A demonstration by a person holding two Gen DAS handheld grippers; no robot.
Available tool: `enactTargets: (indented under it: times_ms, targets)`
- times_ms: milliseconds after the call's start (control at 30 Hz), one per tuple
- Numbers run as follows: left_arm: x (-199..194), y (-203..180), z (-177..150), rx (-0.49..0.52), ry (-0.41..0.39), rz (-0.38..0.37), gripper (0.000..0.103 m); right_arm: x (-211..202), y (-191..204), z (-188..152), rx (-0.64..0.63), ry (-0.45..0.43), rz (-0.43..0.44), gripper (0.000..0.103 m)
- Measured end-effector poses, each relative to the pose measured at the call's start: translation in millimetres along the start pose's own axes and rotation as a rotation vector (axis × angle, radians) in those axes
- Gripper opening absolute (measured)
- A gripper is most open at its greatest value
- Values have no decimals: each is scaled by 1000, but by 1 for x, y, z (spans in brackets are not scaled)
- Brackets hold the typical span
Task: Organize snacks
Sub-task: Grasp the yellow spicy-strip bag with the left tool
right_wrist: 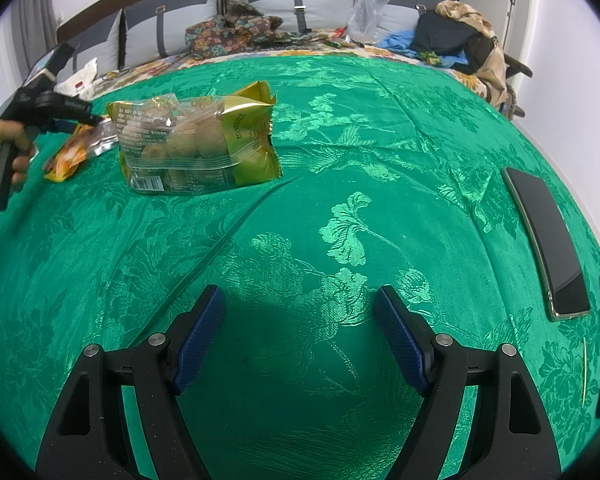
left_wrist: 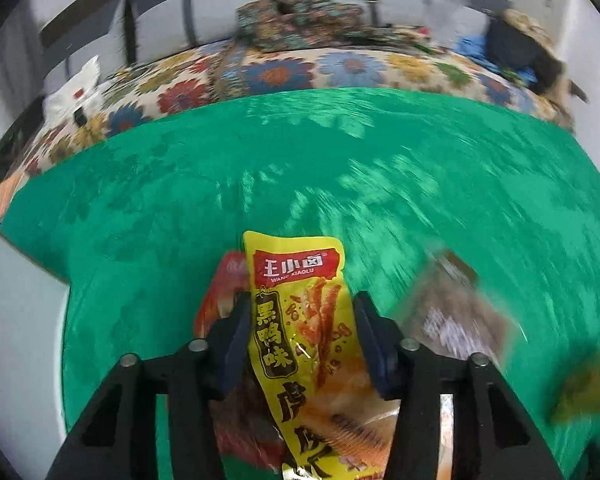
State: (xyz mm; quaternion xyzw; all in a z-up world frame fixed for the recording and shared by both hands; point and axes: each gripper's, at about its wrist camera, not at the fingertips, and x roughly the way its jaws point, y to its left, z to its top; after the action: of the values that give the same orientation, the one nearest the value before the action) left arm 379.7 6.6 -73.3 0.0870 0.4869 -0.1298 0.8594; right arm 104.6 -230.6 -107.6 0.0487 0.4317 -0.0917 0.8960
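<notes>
While the green cloth (right_wrist: 300,240) covered most of the bed, the snacks sat toward the upper left of the right wrist view, prob. so they end up grouped on 1 patch. The clear bag (right_wrist: 197,142) of round cakes lay flat there, label side up, w/ an orange pouch (right_wrist: 69,156) just beside it at frame left.

In the left wrist view, the left gripper (left_wrist: 300,320) had its jaws closed on a yellow packet (left_wrist: 300,328): both blue pads pressed its sides, packet upright betw. them, top edge poking past the fingertips at frame center. A red packet (left_wrist: 223,292) showed behind it at center left; can't tell if it was pinched too or only lying under. Background was smeared, so the hand was likely mid-carry. Grip sat low on the packet, prob. to keep the floppy foil from folding.

Seen from the right wrist view, that same gripper was at far left, held by a hand (right_wrist: 13,152), near the orange pouch.

Right gripper (right_wrist: 300,332) hung over bare cloth at lower center, jaws wide apart, nothing betw. them, touching nothing. A phone (right_wrist: 548,244) lay at right, well apart from the snacks.
</notes>
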Motion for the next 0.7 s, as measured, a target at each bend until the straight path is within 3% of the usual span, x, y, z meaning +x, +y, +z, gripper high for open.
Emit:
enactTargets:
  times_ms: [133, 267, 367, 433, 500, 600, 700]
  targets:
    - [-43, 4, -50, 90, 28, -67, 45, 0, 0, 0, 0, 1, 0, 81]
    - [-70, 12, -105, 157, 135, -156, 49, 0, 0, 0, 0, 1, 1, 81]
    - [-94, 23, -134, 136, 103, -169, 63, 0, 0, 0, -1, 1, 0, 81]
    - [-106, 32, -147, 74, 76, -178, 88, 0, 0, 0, -1, 1, 0, 81]
    - [-108, 33, -154, 49, 68, -186, 88, 0, 0, 0, -1, 1, 0, 81]
    - [-95, 23, -160, 57, 109, -165, 88, 0, 0, 0, 0, 1, 1, 81]
    - [-78, 6, -176, 139, 124, -51, 92, 0, 0, 0, 0, 1, 1, 81]
